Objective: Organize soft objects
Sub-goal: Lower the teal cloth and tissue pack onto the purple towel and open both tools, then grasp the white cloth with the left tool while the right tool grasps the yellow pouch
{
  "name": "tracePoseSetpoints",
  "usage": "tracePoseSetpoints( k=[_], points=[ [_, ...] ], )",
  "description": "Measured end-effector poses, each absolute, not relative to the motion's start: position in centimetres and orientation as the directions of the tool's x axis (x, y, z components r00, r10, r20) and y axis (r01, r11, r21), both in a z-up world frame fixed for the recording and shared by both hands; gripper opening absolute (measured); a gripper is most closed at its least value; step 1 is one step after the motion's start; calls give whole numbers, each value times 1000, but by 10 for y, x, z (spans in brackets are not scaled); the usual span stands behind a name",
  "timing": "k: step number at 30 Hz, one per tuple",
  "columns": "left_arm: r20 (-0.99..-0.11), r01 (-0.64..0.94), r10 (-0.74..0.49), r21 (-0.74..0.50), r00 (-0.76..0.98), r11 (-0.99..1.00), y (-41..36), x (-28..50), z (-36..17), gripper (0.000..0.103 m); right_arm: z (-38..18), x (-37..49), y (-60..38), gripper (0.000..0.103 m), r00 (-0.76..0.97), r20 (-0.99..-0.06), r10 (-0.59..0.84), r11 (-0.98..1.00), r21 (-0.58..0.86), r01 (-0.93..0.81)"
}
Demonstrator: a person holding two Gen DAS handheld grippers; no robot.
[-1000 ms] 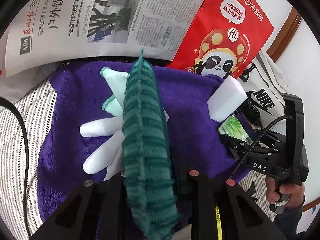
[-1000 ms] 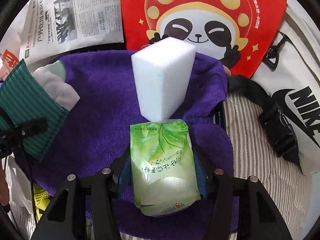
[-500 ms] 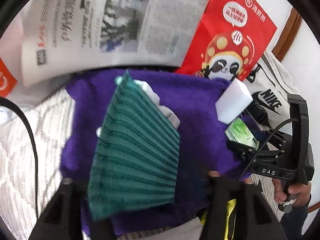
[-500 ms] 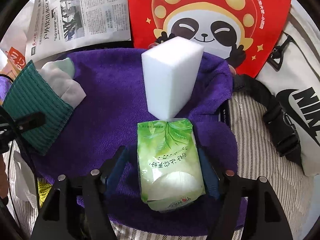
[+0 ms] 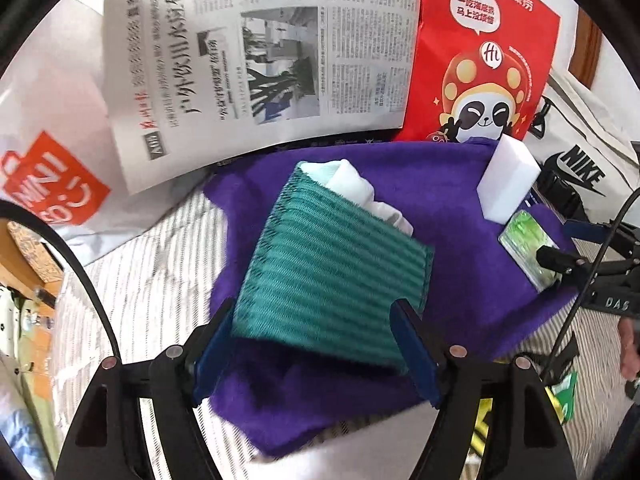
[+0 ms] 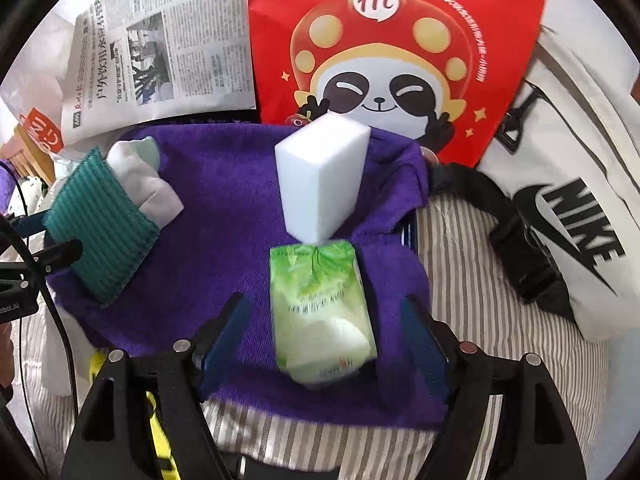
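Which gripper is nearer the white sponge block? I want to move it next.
Right. The right gripper, open, straddles the tissue pack touching the white sponge block. The left gripper, open, sits farther off at the green cloth.

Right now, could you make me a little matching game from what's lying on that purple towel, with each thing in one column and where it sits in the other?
Things:
1. green ribbed cloth
2. white sponge block
3. green tissue pack
4. white glove

Places:
A. between the open right claw's fingers
B. standing near the red panda bag
C. between the open left claw's fingers
D. partly tucked under the ribbed cloth

Pairs: 1-C, 2-B, 3-A, 4-D
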State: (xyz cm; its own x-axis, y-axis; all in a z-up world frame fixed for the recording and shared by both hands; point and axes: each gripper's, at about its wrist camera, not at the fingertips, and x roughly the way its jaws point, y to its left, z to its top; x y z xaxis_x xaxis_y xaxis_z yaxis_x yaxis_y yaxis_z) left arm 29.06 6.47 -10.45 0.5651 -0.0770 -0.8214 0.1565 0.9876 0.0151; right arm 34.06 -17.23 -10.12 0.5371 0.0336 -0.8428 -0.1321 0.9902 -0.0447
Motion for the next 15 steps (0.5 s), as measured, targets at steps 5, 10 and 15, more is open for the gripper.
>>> tracePoseSetpoints(
  k=[5, 10, 15],
  points=[
    [-809, 130, -67, 13, 585, 991, 79, 262, -90, 77, -91, 321, -178, 77, 534, -845, 34, 993, -32, -115],
    [-787, 117, -139, -85, 601, 989, 98, 220, -84, 85, -75, 283, -187, 77, 546, -837, 36, 997, -9, -79],
    [-793, 86, -207, -193, 574, 978, 111, 194, -102, 86, -64, 252, -194, 78, 563, -821, 96, 995, 75, -60]
  ],
)
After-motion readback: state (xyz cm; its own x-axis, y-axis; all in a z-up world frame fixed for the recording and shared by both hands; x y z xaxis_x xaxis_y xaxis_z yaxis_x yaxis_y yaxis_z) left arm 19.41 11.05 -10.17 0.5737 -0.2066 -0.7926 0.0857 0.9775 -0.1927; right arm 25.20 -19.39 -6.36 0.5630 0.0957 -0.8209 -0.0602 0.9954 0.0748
